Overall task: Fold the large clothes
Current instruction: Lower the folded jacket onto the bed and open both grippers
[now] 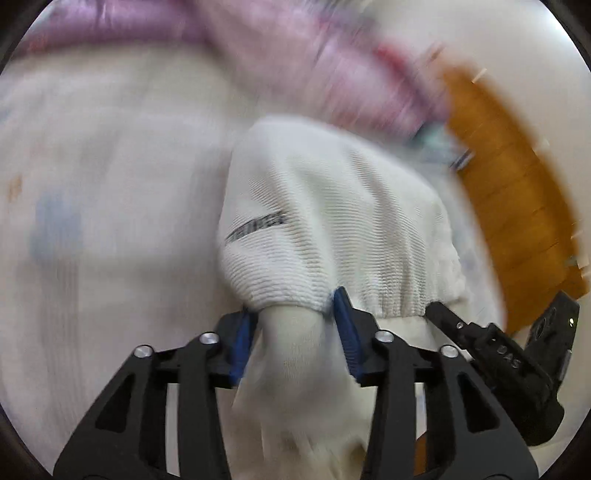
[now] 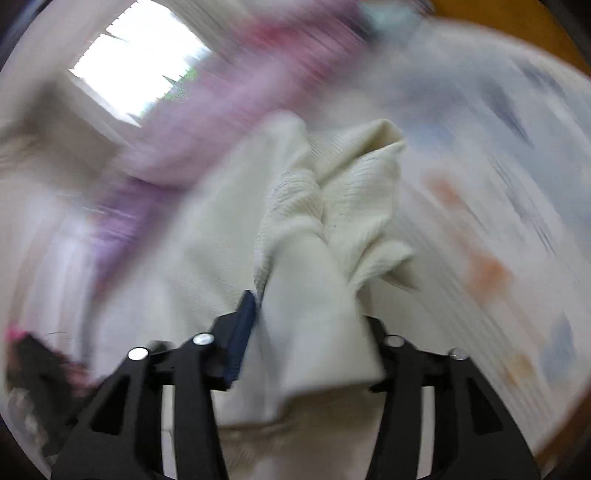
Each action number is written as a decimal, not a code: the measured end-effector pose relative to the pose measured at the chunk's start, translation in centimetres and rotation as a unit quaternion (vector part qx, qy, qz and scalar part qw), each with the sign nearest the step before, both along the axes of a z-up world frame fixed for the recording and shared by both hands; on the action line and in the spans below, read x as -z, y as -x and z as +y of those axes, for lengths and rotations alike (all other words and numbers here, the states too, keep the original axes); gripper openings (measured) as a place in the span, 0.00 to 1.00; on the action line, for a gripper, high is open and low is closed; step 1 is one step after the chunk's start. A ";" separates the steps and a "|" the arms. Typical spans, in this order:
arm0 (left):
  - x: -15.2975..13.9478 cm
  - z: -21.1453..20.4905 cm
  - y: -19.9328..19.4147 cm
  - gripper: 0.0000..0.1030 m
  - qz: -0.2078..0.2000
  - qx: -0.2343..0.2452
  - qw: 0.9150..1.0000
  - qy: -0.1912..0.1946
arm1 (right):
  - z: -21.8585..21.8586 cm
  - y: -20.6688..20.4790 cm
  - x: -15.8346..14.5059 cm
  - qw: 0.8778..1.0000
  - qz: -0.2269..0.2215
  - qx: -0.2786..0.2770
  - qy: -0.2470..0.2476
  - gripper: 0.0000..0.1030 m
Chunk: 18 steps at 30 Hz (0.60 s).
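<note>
Both claws are gripping my white ribbed garment (image 1: 332,221): left claw (image 1: 295,317) pinching a bunched fold near its elastic hem, right claw (image 2: 306,317) clamping another fold, above the blurred patterned bed (image 1: 92,166).

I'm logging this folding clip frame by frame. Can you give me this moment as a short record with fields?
garment: white ribbed knit, bunched
left gripper: shut on garment near elastic hem
right gripper: shut on garment fold
surface: pale printed sheet
background: purple fabric, wooden floor
image quality: heavy motion blur
</note>
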State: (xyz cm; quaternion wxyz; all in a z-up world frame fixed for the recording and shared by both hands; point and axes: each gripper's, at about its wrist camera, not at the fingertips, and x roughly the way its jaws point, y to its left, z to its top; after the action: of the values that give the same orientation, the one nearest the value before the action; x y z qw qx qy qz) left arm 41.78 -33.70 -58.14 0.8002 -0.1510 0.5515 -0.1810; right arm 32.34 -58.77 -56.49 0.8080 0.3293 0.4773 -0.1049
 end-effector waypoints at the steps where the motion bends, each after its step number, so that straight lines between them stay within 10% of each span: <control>1: 2.1 -0.8 0.7 0.43 0.020 0.010 0.998 -0.054 | -0.7 0.7 2.9 0.998 0.065 0.016 0.014 0.47; 4: 4.8 -0.7 2.3 0.66 0.038 0.004 0.995 -0.090 | -1.6 2.9 6.5 0.993 0.111 0.036 0.024 0.62; 18: 2.7 1.4 3.2 0.80 0.018 -0.024 0.995 -0.098 | 2.7 2.0 2.9 0.990 0.083 -0.025 0.111 0.68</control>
State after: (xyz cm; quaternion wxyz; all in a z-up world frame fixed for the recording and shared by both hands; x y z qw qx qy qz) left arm 38.61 -32.33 -60.88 0.8055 -0.0884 0.5768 -0.1038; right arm 30.35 -56.10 -59.42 0.7997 0.2159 0.5358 -0.1638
